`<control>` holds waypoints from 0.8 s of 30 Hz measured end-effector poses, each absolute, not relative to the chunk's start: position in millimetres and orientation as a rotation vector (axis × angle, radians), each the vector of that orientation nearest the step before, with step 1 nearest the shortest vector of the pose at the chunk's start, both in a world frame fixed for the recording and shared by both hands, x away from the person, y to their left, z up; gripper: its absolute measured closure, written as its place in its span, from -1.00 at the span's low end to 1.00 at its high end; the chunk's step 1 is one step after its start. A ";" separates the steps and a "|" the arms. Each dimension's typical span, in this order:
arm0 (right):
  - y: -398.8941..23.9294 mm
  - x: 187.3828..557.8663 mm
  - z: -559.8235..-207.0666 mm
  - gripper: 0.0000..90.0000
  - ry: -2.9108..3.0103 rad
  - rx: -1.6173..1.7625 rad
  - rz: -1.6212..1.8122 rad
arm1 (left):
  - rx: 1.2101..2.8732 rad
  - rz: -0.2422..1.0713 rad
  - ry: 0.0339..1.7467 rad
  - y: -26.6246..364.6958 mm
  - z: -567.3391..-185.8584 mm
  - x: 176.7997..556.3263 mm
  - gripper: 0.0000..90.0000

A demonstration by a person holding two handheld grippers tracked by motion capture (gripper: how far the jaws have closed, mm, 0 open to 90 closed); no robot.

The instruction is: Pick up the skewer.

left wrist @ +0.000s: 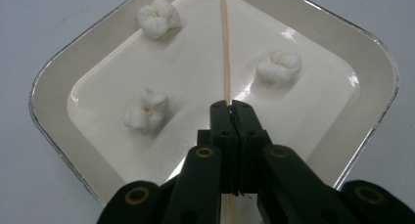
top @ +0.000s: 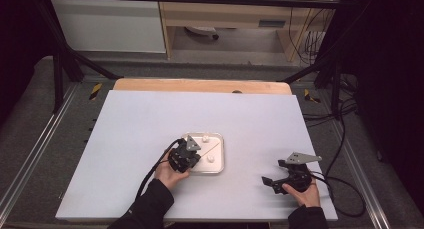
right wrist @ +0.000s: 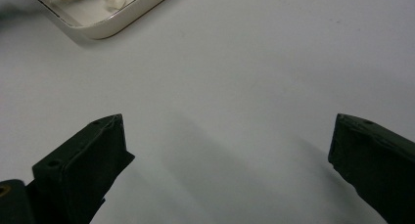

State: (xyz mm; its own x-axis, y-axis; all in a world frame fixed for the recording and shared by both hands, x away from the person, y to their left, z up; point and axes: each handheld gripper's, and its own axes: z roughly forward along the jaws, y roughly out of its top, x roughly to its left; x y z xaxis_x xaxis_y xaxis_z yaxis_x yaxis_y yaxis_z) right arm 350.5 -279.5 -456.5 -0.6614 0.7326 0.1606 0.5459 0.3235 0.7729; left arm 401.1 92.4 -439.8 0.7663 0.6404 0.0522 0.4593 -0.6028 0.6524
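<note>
White table (top: 150, 124) | left tongs (left wrist: 234, 109) over tray (left wrist: 54, 92), pinching skewer (left wrist: 225, 48) | right tongs (right wrist: 225, 150) spread, resting apart

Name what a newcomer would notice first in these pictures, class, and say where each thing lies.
First, the white tray near the middle of the table, holding three marshmallows. Next, the left gripper, shut on a thin wooden skewer over the tray. The right gripper waits open at the table's right.
</note>
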 end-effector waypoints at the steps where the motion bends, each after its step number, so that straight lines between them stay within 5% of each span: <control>1: -279.5 350.5 -456.5 -0.97 2.370 1.164 1.251 | 2.319 0.367 0.817 93.0 -440.1 401.3 0.97; 24: -276.3 350.0 -453.4 -0.98 2.354 1.134 1.249 | 2.248 0.340 0.795 109.8 -421.6 392.2 0.97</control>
State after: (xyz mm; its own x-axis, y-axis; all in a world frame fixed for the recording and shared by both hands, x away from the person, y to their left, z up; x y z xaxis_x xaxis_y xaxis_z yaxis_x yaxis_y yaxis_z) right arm 350.0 -276.3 -453.4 -0.6676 0.7321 0.1350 0.5223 0.3314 0.7857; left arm 392.2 109.8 -421.6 0.7752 0.6316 0.0086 0.4429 -0.5532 0.7056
